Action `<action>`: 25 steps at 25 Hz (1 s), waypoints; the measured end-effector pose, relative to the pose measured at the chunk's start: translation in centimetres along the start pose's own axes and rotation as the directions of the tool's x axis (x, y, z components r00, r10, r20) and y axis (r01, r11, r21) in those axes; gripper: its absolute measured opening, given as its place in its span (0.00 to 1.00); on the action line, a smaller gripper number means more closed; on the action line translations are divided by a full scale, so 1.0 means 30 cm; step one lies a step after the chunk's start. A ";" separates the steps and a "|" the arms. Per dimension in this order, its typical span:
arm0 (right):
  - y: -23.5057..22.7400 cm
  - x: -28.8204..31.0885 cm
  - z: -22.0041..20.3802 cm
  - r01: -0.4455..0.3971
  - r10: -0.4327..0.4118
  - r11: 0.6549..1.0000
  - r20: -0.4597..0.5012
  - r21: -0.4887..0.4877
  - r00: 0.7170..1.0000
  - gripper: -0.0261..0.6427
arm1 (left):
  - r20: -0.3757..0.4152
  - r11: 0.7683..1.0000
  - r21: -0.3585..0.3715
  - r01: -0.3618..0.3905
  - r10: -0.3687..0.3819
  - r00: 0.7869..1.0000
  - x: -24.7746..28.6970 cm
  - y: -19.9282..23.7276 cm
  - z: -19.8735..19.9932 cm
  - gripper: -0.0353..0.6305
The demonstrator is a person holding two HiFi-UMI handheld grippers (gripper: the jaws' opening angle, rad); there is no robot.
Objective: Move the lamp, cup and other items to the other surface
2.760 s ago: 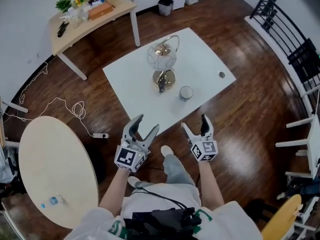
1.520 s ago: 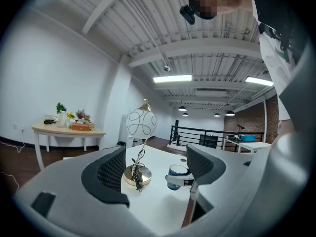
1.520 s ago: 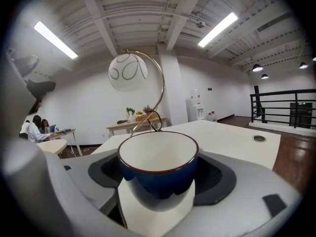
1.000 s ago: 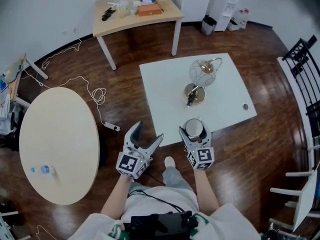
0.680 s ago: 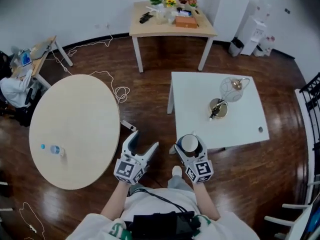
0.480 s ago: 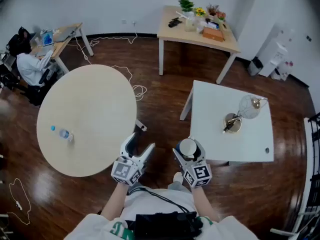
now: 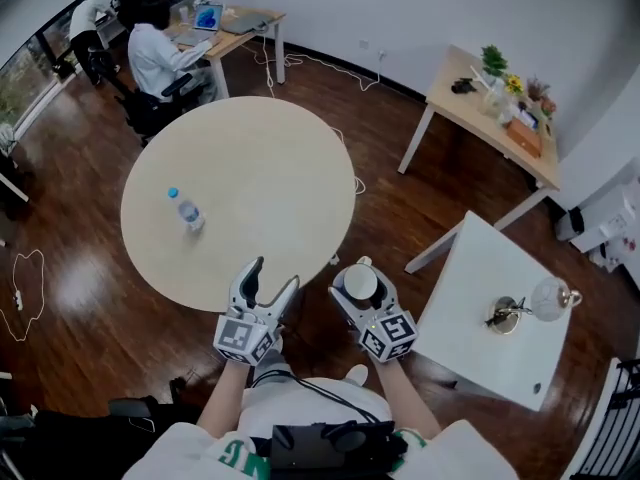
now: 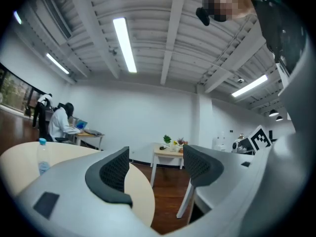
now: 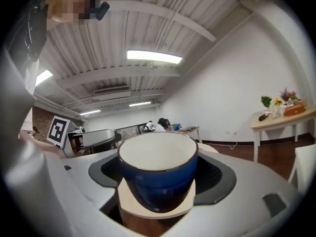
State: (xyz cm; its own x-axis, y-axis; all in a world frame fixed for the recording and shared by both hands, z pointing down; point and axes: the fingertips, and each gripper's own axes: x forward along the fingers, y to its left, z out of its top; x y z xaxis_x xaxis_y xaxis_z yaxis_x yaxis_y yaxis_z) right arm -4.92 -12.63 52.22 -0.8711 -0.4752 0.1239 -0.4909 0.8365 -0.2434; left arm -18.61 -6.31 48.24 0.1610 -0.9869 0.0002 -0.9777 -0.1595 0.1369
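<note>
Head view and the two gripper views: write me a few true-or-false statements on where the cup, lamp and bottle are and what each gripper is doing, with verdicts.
1. The right gripper is shut on a blue cup. True.
2. The lamp stands on the round table. False: it stands on the white table, off to the person's right.
3. The left gripper holds nothing. True: its jaws have just been closing partway, but they stand apart with only the room showing between them.
4. A water bottle lies on the white table. False: it stands on the round table, the only thing there.
</note>
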 end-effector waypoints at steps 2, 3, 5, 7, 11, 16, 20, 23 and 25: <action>0.066 0.114 -0.018 -0.075 0.075 0.997 -0.014 -0.017 0.997 0.65 | -0.002 0.998 0.005 -0.062 0.062 0.998 -0.054 0.086 0.011 0.56; 0.099 0.166 -0.021 -0.108 0.107 0.994 -0.024 -0.022 0.994 0.65 | -0.001 0.995 0.002 -0.096 0.096 0.995 -0.080 0.130 0.014 0.56; 0.165 0.262 -0.016 -0.167 0.166 0.986 -0.043 -0.026 0.985 0.65 | 0.007 0.987 -0.005 -0.158 0.158 0.987 -0.130 0.213 0.012 0.56; 0.226 0.347 -0.005 -0.220 0.218 0.975 -0.056 -0.036 0.974 0.65 | 0.022 0.977 -0.013 -0.213 0.213 0.977 -0.174 0.289 0.005 0.56; 0.301 0.507 -0.022 -0.292 0.287 0.954 -0.078 -0.062 0.955 0.65 | 0.021 0.954 -0.022 -0.300 0.300 0.954 -0.232 0.408 0.000 0.56; 0.326 0.753 -0.116 -0.329 0.320 0.943 -0.118 -0.059 0.940 0.65 | 0.027 0.923 -0.021 -0.385 0.386 0.922 -0.263 0.549 -0.040 0.56; 0.384 0.948 -0.246 -0.349 0.341 0.937 -0.169 -0.018 0.925 0.65 | -0.007 0.909 -0.032 -0.415 0.415 0.910 -0.291 0.666 -0.079 0.56; 0.447 1.087 -0.346 -0.370 0.353 0.928 -0.228 -0.034 0.907 0.65 | -0.020 0.903 -0.048 -0.428 0.427 0.904 -0.309 0.747 -0.097 0.56; 0.466 1.177 -0.423 -0.373 0.340 0.924 -0.276 -0.078 0.899 0.65 | -0.027 0.897 -0.052 -0.439 0.438 0.898 -0.318 0.793 -0.115 0.56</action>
State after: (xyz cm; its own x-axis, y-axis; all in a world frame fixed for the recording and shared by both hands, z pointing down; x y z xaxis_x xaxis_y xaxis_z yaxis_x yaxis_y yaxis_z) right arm -42.69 -14.25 65.39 -0.9533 -0.0677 0.2943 -0.1296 0.9720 -0.1961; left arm -42.93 -0.62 54.90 -0.2802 -0.9560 0.0870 -0.9406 0.2915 0.1740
